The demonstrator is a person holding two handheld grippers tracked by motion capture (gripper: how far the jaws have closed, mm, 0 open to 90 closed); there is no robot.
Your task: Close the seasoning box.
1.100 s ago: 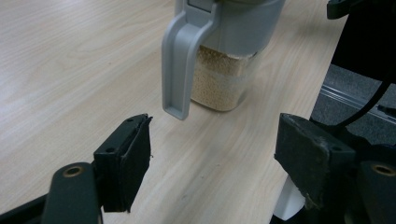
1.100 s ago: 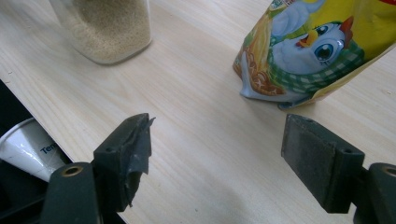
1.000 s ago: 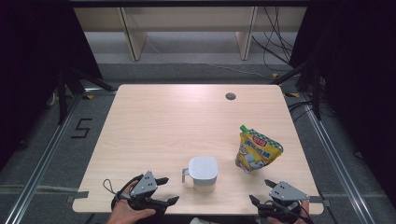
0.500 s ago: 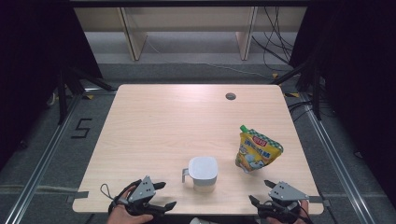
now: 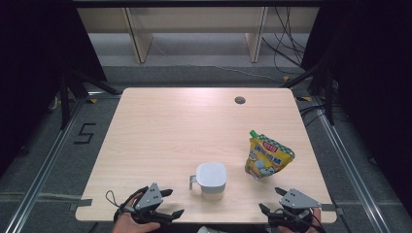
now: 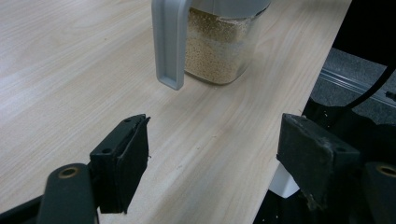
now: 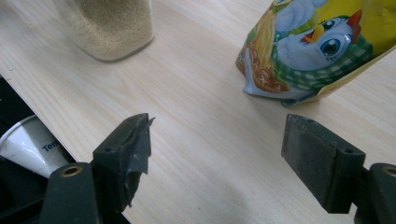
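My left gripper [image 5: 167, 204] and my right gripper [image 5: 272, 200] wait at the near edge of the worktop [image 5: 160, 131]. The jaws of both stand wide open and hold nothing.

The jar [image 5: 211, 180] sits near the front edge, in the middle, between my two grippers. It has clear walls, a pale lid and a grey handle [image 6: 167, 44] that sticks out on my left side. It is filled most of the way with tiny tan grains [image 6: 217, 44]. I think it is a bit heavy and hard, and its smooth walls may slip. The handle looks like the best place to grab, and my left jaws point at it already.

The yellow pouch [image 5: 267, 158] stands up just to the right of the jar, close but not touching it. It has a cartoon bird [image 7: 322, 46] on the front and a small green cap [image 5: 252, 132] on top. I think it is soft and squishy, so it can bend or tip over if I pinch it low. Near the top by the cap feels safer.

The far part of the worktop is open, with just a small round hole [image 5: 239, 100] near the back. The jar is close to the front edge, so I must not pull it toward me. A white paper cup [image 7: 28, 144] sits below that edge.
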